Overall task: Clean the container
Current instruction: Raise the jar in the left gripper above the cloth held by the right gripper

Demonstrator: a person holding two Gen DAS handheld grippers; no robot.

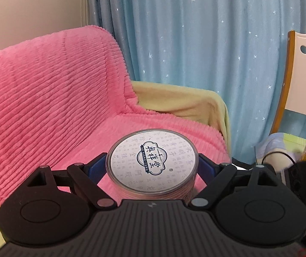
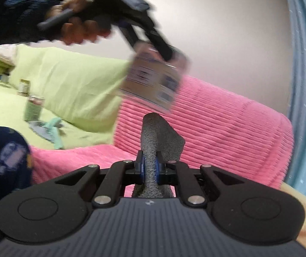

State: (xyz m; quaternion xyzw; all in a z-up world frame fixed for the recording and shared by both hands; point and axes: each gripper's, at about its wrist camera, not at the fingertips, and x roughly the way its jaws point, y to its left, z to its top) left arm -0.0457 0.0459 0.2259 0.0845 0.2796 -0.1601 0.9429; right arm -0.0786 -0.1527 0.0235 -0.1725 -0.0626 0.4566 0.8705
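Observation:
A round clear container [image 1: 151, 162] with a white printed lid sits between the blue pads of my left gripper [image 1: 152, 163], which is shut on its sides. In the right wrist view the same container [image 2: 153, 79] appears blurred and tilted in the air, held by the other gripper [image 2: 165, 51] in a person's hand [image 2: 78, 30]. My right gripper [image 2: 150, 167] is shut on a folded grey cloth [image 2: 159, 141], which sticks up just below the container without touching it.
A pink ribbed blanket [image 1: 45, 98] covers a yellow sofa [image 1: 187, 100]. A blue starred curtain [image 1: 195, 32] hangs behind, and a wooden chair [image 1: 302, 81] stands at the right. On the green bedding [image 2: 71, 81] are small jars [image 2: 33, 107] and a pale blue cloth [image 2: 50, 132].

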